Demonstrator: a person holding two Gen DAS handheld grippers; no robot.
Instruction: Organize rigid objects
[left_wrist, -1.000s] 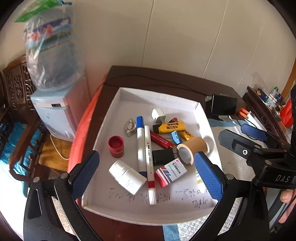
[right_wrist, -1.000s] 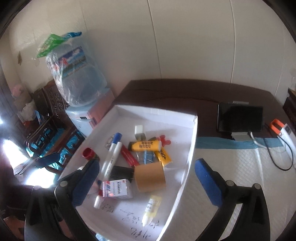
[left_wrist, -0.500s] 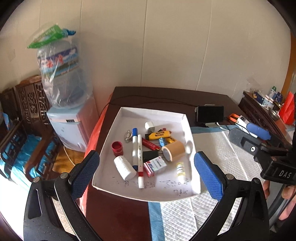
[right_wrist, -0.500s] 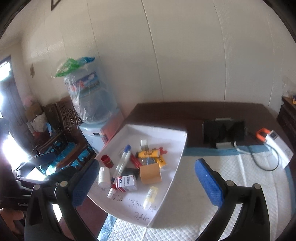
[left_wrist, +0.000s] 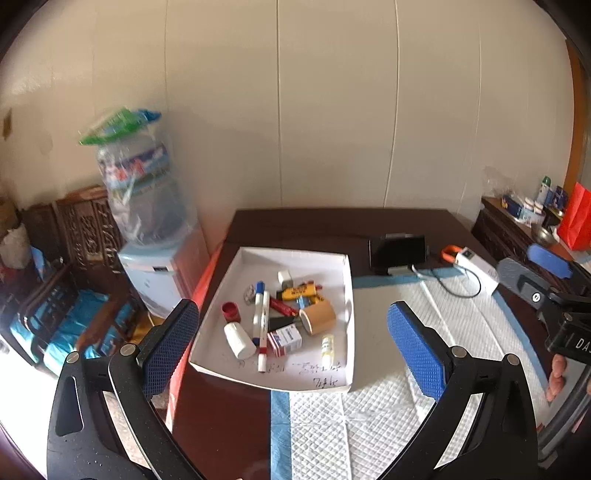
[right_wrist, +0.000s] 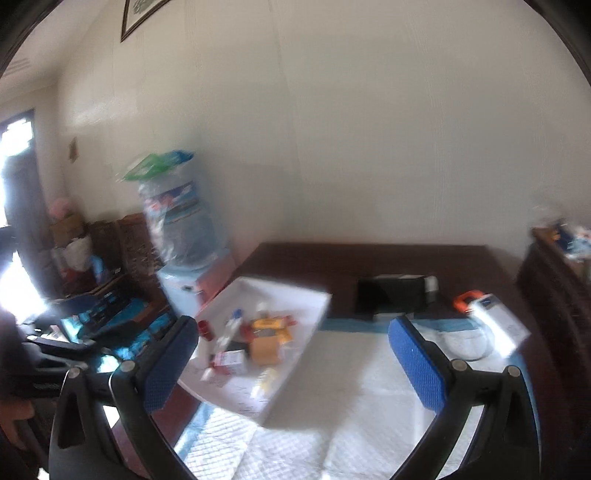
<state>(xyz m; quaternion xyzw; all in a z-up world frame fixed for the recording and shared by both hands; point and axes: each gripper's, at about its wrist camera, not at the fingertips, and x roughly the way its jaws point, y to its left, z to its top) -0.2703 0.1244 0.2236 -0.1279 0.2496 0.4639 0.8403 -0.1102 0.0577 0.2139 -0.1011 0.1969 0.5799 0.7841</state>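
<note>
Both claws are pulling back and up from the white tray (left_wrist: 236, 273), which is shrinking in view compared with a second ago. The left claw (left_wrist: 293, 341) and right claw (right_wrist: 295, 363) are both standing wide and holding nothing. The jumbled items, among them the tape roll (left_wrist: 318, 321) and white bottle (left_wrist: 239, 339), are lying in the tray on the counter (left_wrist: 314, 225). Sorting is seemingly not yet underway; next, one claw needs lowering over a single item
</note>
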